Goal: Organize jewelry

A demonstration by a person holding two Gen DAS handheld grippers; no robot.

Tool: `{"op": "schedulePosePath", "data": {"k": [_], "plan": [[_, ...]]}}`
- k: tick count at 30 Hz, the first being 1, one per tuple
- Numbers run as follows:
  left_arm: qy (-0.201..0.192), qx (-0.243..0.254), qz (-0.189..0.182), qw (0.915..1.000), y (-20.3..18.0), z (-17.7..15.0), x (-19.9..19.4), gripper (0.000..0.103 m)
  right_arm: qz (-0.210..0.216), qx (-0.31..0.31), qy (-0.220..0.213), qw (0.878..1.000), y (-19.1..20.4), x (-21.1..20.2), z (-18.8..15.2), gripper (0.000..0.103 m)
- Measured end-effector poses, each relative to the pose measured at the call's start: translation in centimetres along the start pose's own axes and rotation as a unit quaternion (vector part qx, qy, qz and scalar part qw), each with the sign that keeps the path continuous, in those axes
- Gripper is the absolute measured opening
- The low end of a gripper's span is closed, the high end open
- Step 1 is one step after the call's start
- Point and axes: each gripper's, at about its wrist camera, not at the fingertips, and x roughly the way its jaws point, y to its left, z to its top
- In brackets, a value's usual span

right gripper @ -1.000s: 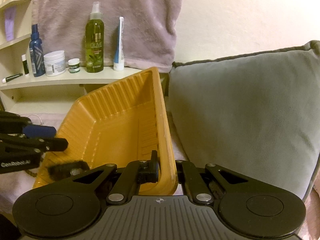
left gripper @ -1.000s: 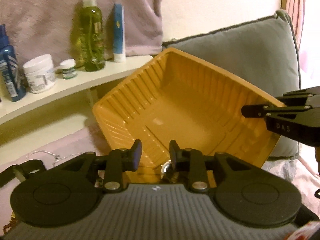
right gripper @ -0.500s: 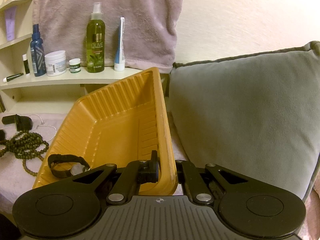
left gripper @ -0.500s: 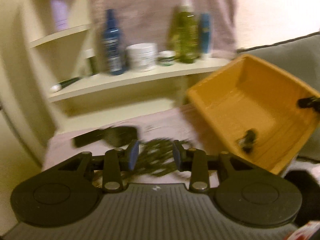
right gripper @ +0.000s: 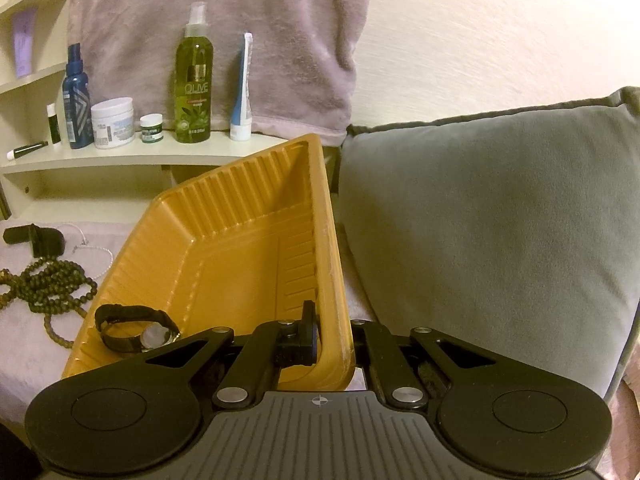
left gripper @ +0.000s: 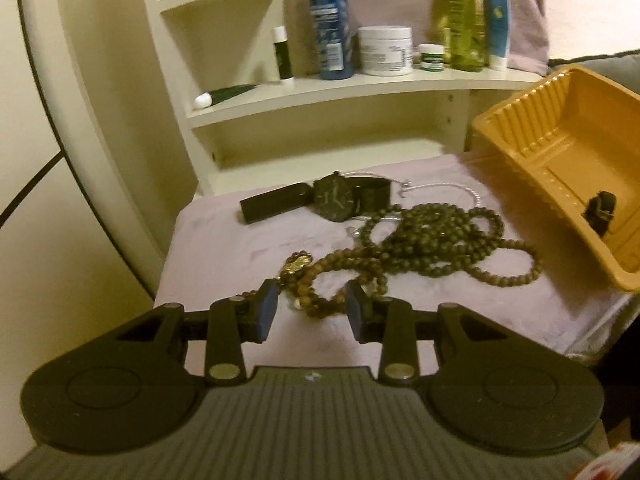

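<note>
The left gripper [left gripper: 310, 306] hangs low at six o'clock in its own view, jaws apart and empty, with the near loops of the brown bead necklace [left gripper: 432, 244] lying on the pink cover [left gripper: 224, 248] just ahead between the blue pads. That stance reads as lining up for the beads, the nearest loose piece. At about twelve o'clock from the beads a black watch [left gripper: 340, 198] lies flat with its strap spread, touching a thin silver chain [left gripper: 436, 188] that trails toward two o'clock; the chain runs under or against the beads, so a lift could drag it along.

Further right, at three o'clock in the left view, the orange tray [left gripper: 532, 148] is tipped up with its open side facing the jewelry, likely so pieces can be dropped in easily. One dark wristwatch [right gripper: 136, 328] already lies in its low corner, at eight o'clock in the right view. The right gripper [right gripper: 336, 344] is clamped on the tray's near rim, one finger inside the wall and one outside, holding it at that tilt.

Behind, at eleven to twelve o'clock, a cream shelf [right gripper: 132, 156] carries a blue spray bottle [right gripper: 76, 100], a white jar [right gripper: 113, 122], a green OLIVE bottle [right gripper: 194, 80] and a tube [right gripper: 243, 88]. A grey cushion [right gripper: 500, 220] at three o'clock is just beside the tray's far side. Nothing blocks the path from beads to tray.
</note>
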Motion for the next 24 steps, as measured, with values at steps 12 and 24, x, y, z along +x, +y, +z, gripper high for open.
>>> {"op": "schedulePosePath", "data": {"k": [12, 24], "plan": [[0.022, -0.021, -0.014, 0.9994, 1.0, 0.3, 3.0, 0.022, -0.004, -0.004, 0.002, 1.0, 0.0, 0.1, 0.1, 0.004], [0.009, -0.009, -0.039, 0.9992, 1.7, 1.6, 1.5, 0.005, -0.002, -0.003, 0.001, 1.0, 0.0, 0.1, 0.0, 0.004]]}}
